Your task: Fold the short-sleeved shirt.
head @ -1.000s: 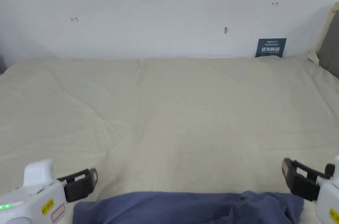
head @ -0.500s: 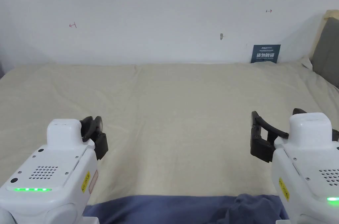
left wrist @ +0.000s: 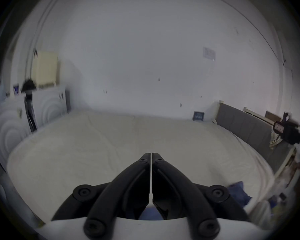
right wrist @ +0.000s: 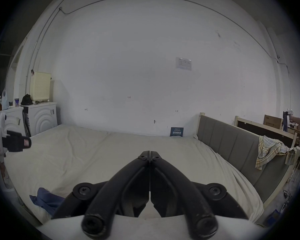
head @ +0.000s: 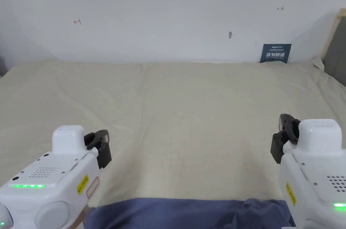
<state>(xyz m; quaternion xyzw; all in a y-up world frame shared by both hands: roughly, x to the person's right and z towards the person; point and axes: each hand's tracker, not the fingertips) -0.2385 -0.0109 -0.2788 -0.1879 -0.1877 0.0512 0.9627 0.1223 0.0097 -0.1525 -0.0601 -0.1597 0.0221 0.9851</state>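
Note:
The blue short-sleeved shirt (head: 189,211) lies crumpled along the near edge of the bed, partly cut off by the bottom of the head view. It appears again in the left gripper view (left wrist: 237,191) and the right gripper view (right wrist: 45,200). My left gripper (head: 101,141) hovers above the sheet, beyond the shirt's left end, jaws together and holding nothing (left wrist: 151,157). My right gripper (head: 283,135) hangs level with it past the shirt's right end, also shut and empty (right wrist: 150,152). Neither touches the shirt.
A cream sheet (head: 189,111) covers the wide bed up to the white wall. A dark blue sign (head: 275,52) leans on the wall at the back right. The grey headboard (right wrist: 232,139) carries a checked cloth (right wrist: 270,150). White cabinets (right wrist: 42,119) stand left.
Both grippers rose from the bottom corners to above the sheet. The right gripper's jaws, open half a second ago, have closed. The shirt has stayed put.

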